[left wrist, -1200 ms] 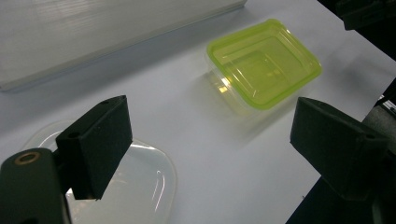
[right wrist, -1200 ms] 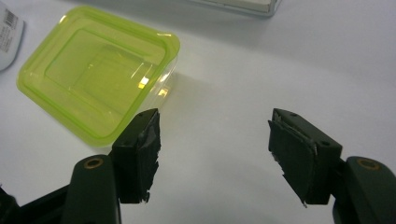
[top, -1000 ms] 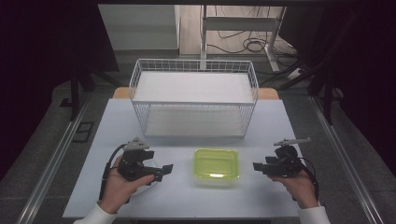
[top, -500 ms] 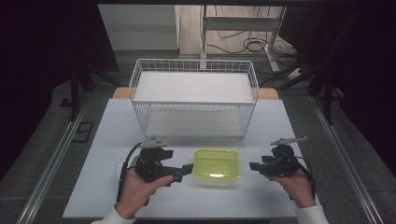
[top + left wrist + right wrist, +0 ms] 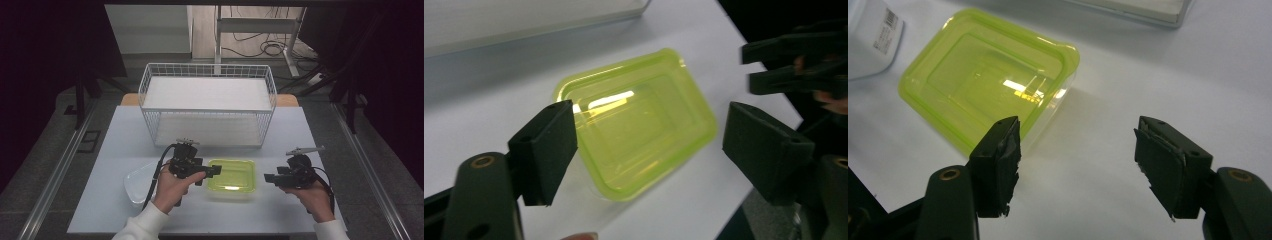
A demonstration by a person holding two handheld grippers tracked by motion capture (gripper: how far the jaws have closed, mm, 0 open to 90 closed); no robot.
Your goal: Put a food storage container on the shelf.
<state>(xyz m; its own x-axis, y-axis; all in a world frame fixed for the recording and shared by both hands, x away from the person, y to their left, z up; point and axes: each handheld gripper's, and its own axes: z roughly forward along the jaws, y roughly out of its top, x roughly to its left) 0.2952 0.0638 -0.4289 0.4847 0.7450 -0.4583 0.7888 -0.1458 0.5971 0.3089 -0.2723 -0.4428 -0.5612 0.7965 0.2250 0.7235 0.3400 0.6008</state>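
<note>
Since a second ago the left gripper (image 5: pixel 212 171) has travelled rightward to the yellow-green container (image 5: pixel 232 177), uncovering a clear lid (image 5: pixel 139 181) left of it; its jaws, just closing slightly, stand wide around the container's near end without pressing. The right gripper (image 5: pixel 270 178) waits right of the container, jaws apart, empty. The lid bears a barcode sticker (image 5: pixel 890 20) (print unreadable). The wire basket (image 5: pixel 207 107) stands beyond the container.

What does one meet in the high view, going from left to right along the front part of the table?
Clear lid → left gripper → green container → right gripper.
</note>
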